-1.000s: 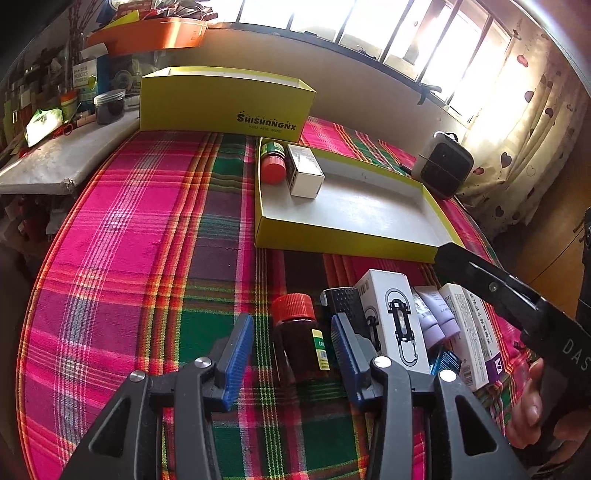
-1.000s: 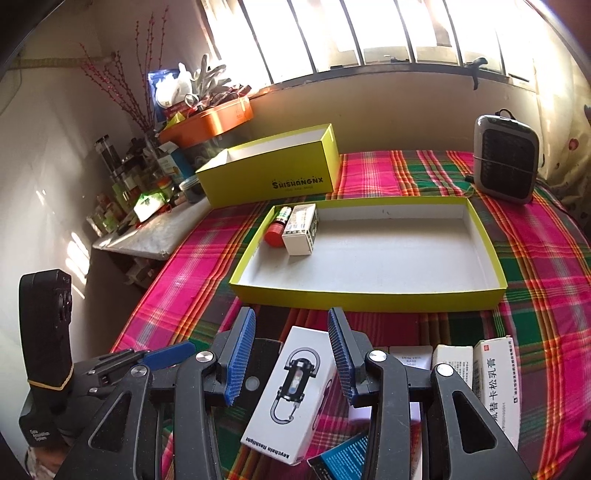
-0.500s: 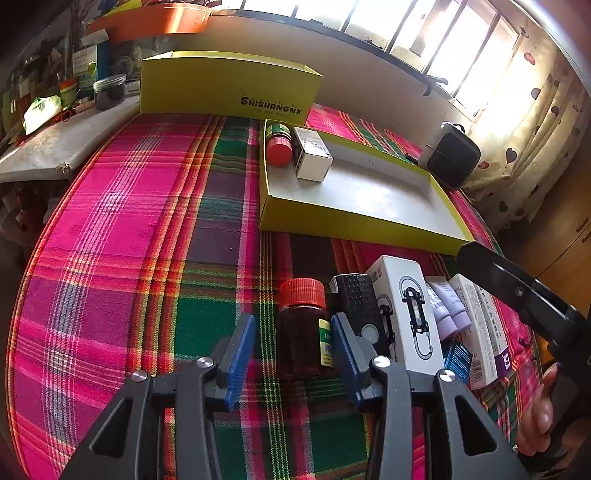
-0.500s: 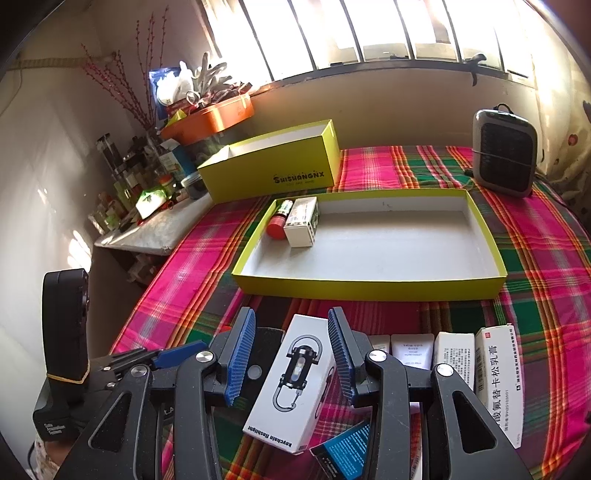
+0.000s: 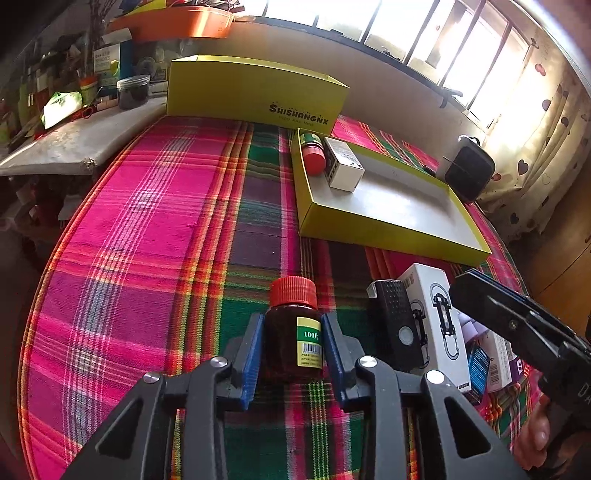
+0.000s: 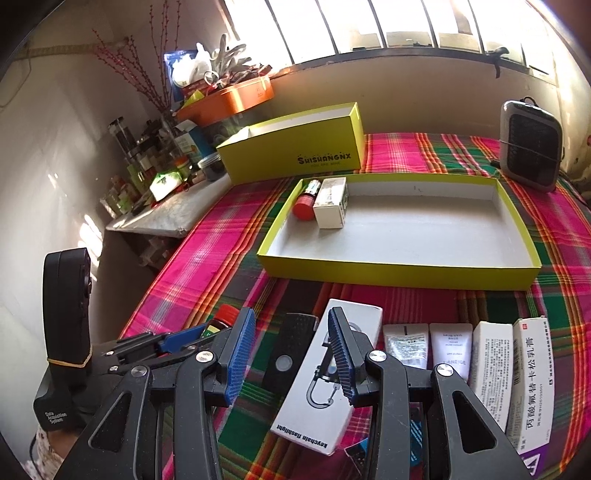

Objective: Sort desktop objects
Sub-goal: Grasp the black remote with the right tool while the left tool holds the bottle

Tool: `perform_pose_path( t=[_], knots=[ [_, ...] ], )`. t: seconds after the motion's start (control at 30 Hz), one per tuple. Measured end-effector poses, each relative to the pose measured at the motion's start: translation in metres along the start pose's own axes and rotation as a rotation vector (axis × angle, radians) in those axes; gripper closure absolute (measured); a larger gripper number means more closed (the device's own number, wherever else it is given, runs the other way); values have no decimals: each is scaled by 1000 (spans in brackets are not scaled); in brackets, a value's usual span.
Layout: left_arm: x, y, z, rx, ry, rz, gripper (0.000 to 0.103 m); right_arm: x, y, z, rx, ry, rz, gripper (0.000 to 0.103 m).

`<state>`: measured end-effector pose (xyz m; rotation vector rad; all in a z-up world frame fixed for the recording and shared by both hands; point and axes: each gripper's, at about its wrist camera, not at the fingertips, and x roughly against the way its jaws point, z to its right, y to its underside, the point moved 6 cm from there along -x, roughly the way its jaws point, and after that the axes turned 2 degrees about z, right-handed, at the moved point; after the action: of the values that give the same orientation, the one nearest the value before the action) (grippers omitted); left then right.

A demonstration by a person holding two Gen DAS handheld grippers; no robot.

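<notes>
Ahead of you a barred window runs the width of the room, and strong daylight pours through it onto a pale wall. At your right hangs a heart-print curtain. The surface wears a pink, green and orange plaid cloth. To your left stands a worn white side shelf crowded with jars, with an orange tray on the sill above it.

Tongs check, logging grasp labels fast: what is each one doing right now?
Left tongs: closed on the brown pill bottle, which stands on the tablecloth.
Right tongs: open, holding nothing, above the keychain flashlight box.
</notes>
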<state>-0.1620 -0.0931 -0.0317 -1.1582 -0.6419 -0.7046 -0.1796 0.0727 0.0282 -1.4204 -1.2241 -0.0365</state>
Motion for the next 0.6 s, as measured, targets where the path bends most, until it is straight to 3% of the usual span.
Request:
perform_pose_path(
  t=[0.23, 0.6],
  knots=[
    [2, 3, -12, 21, -2, 2, 70, -14, 11, -16, 8, -64, -39, 60],
    [1, 1, -13, 18, 11, 4, 70, -28, 23, -14, 13, -25, -91, 60]
  ],
)
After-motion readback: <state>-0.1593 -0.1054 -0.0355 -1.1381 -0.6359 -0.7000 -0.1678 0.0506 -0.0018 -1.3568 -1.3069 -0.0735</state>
